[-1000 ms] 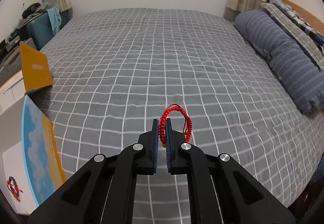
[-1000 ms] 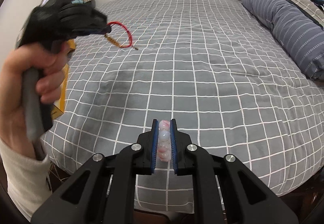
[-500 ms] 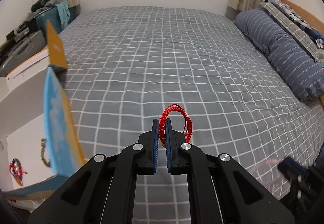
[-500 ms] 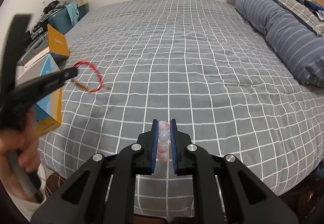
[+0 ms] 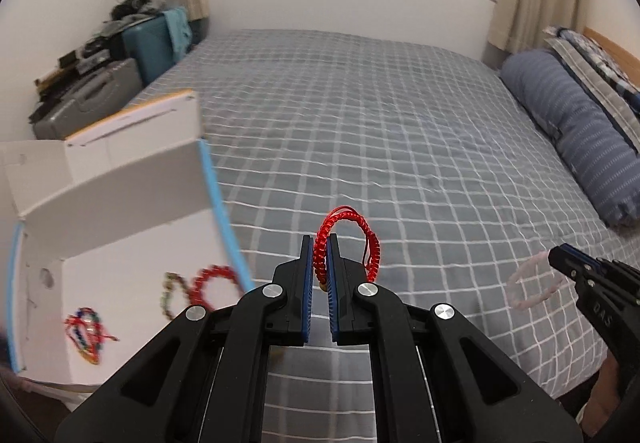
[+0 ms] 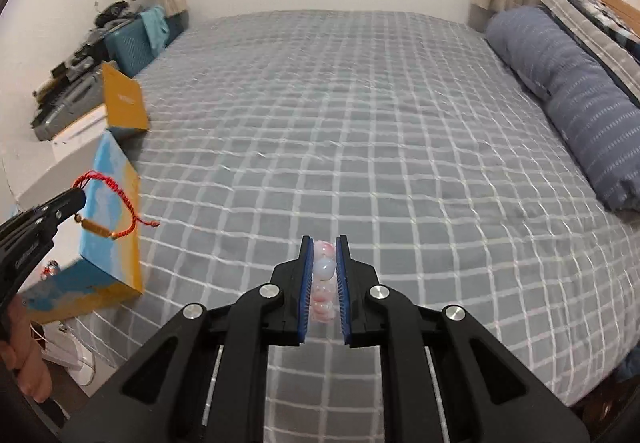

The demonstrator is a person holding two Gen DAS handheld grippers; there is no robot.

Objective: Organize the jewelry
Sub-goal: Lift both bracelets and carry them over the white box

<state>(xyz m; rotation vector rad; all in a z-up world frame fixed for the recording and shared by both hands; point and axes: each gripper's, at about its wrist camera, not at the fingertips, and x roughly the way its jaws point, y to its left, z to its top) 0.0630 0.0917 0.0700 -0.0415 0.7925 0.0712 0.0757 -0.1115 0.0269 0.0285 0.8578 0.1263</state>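
Grey checked bedspread (image 5: 360, 131): covers the whole bed and serves as the landmark; both grippers hang over its near edge.
Striped blue bolster (image 5: 576, 131): lies along the bedspread's right side, on top of it.
Open box (image 5: 120, 211): white inside, blue and yellow outside, stands at the bedspread's left edge with its flap raised; several bracelets lie on its white floor, among them a red bead ring (image 5: 212, 283), though blur hides their detail.
Teal suitcase (image 5: 148, 43): beyond the bedspread's far left corner, among clutter.
Left gripper (image 5: 319, 263): above the bedspread's near edge, just right of the box; its blue pads are closed onto a red braided bracelet (image 5: 348, 239), whose loop arches up and to the right.
Right gripper (image 6: 323, 271): over the bedspread's near edge, farther right; its pads pinch a pink and white bead bracelet (image 6: 323, 283), the beads stacked between them.
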